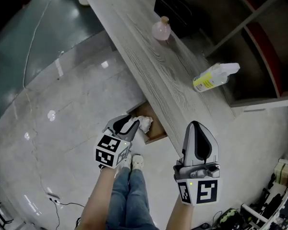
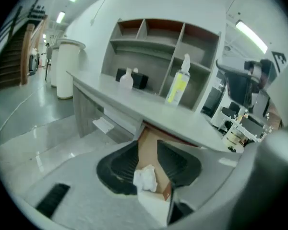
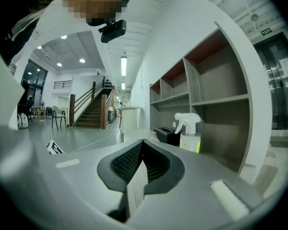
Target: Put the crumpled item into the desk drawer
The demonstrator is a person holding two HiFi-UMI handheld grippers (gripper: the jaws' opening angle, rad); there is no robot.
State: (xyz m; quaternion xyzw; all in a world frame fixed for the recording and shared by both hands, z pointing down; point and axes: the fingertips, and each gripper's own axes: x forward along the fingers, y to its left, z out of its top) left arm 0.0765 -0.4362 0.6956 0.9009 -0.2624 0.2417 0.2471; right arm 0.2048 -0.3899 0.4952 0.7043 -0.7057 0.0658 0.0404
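Observation:
The crumpled white paper (image 1: 145, 123) is at the mouth of the open wooden drawer (image 1: 157, 135) under the desk. My left gripper (image 1: 129, 125) points at it from the left. In the left gripper view the jaws of the left gripper (image 2: 147, 148) stand apart, with the paper (image 2: 145, 179) low between them, close to the left jaw and just behind the drawer's white front (image 2: 155, 204). The pads do not squeeze it. Whether it rests on the drawer bottom (image 2: 150, 150) I cannot tell. My right gripper (image 1: 196, 127) is over the desk's near edge, shut and holding nothing (image 3: 142, 143).
The grey wood-grain desk (image 1: 149, 66) carries a spray bottle (image 1: 215, 76) lying on its side, a pink round bottle (image 1: 161, 30) and a black box (image 1: 175, 13). Open shelves (image 2: 158, 42) rise behind the desk. The person's legs and shoes (image 1: 132, 163) are below the drawer.

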